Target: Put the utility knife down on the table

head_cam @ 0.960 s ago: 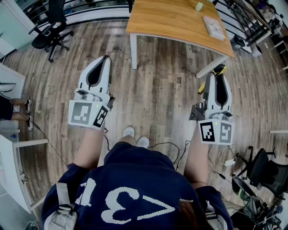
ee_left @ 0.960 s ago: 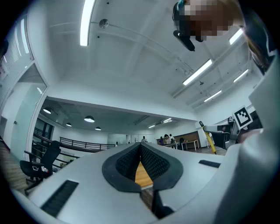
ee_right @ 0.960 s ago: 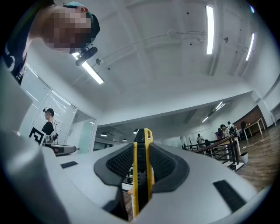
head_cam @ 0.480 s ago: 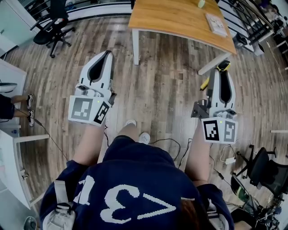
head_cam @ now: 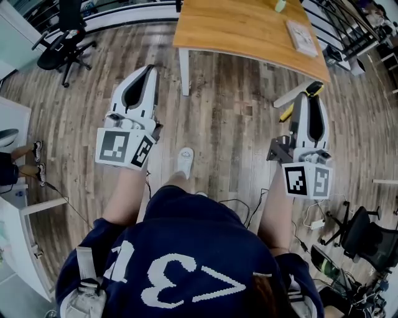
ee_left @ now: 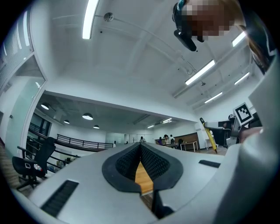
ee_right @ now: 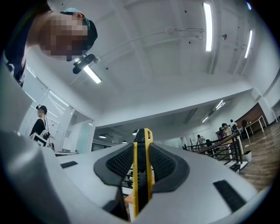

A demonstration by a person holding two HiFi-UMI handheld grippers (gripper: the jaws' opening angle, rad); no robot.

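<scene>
The utility knife (ee_right: 142, 175), yellow with a black slider, stands clamped between the pads of my right gripper (ee_right: 142, 153). In the head view its tip (head_cam: 316, 88) pokes past my right gripper (head_cam: 314, 94), and its yellow tail (head_cam: 286, 113) sticks out to the left. The right gripper hangs over the floor, just short of the wooden table (head_cam: 249, 28). My left gripper (head_cam: 147, 69) is held level with it on the left, its jaws closed with nothing between them. The left gripper view shows the pads (ee_left: 153, 162) meeting, and the knife (ee_left: 208, 135) far right.
A notebook (head_cam: 300, 37) and a small pale green object (head_cam: 280, 6) lie on the table's far right part. White table legs (head_cam: 185, 71) stand ahead. A black office chair (head_cam: 62, 37) is at the far left, another chair (head_cam: 367, 233) at the lower right. Cables cross the wooden floor.
The person has stepped forward toward the table. Both grippers sit slightly farther forward over the floor, and the knife stays clamped in the right one.
</scene>
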